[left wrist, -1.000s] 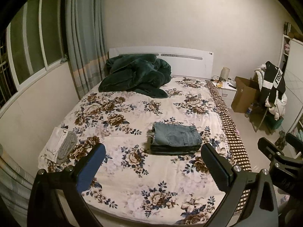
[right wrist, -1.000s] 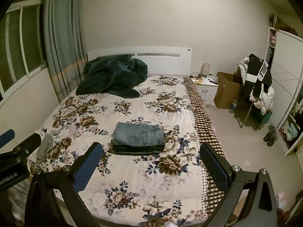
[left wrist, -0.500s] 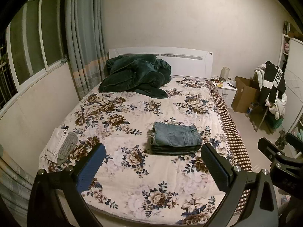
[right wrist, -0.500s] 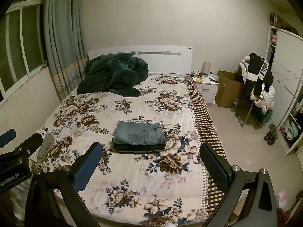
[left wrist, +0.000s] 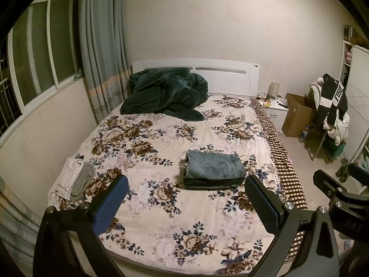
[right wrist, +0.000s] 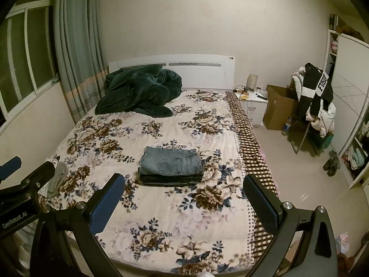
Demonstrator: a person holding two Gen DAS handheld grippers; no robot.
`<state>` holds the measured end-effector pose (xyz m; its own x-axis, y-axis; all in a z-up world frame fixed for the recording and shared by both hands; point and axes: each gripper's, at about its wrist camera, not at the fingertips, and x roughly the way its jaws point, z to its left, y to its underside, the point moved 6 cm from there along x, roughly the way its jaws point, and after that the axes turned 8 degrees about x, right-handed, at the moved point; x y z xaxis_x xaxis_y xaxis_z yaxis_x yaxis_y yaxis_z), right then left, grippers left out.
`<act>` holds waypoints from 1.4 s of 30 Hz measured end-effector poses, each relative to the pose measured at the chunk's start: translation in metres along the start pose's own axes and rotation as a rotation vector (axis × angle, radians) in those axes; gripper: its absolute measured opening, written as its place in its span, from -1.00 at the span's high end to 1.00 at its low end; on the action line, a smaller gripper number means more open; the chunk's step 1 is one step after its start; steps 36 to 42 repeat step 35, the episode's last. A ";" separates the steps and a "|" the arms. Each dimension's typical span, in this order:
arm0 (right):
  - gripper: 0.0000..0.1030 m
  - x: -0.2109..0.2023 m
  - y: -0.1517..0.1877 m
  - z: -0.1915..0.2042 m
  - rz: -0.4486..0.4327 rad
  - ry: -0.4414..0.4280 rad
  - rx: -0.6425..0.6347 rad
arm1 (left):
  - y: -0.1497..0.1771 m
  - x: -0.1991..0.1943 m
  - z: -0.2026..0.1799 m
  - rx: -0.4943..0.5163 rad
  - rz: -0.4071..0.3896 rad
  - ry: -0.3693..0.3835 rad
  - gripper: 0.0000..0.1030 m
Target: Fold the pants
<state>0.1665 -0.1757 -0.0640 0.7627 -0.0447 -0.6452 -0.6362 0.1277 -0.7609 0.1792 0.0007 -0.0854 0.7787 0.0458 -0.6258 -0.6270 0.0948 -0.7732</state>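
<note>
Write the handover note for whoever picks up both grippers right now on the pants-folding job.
Left gripper: open, empty, held above the near end of the bed.
Right gripper: open, empty, also held back from the bed.
Jeans: folded into a compact rectangle on top of a stack of darker folded pants, mid-bed, toward the foot.
Done: the top pair looks fully folded and stacked.
Left: no unfolded pants are visible. The white and grey clothes at the bed's left edge are too unclear to call pants; check them. The green blanket is bunched near the headboard.
</note>
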 end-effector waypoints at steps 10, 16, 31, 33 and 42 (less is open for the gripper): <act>-1.00 0.000 0.003 -0.002 0.005 0.000 0.000 | 0.001 0.000 -0.002 0.003 -0.001 0.000 -1.00; -1.00 -0.004 0.007 -0.003 0.007 -0.002 0.004 | -0.001 0.000 -0.003 0.004 -0.003 -0.001 -1.00; -1.00 -0.005 0.014 -0.010 0.011 -0.004 0.010 | -0.009 0.001 0.007 0.008 -0.014 -0.014 -1.00; -1.00 -0.006 0.014 -0.010 0.011 -0.003 0.011 | -0.011 0.000 0.010 0.011 -0.025 -0.018 -1.00; -1.00 -0.007 0.015 -0.011 0.009 -0.002 0.011 | -0.011 0.001 0.008 0.012 -0.027 -0.017 -1.00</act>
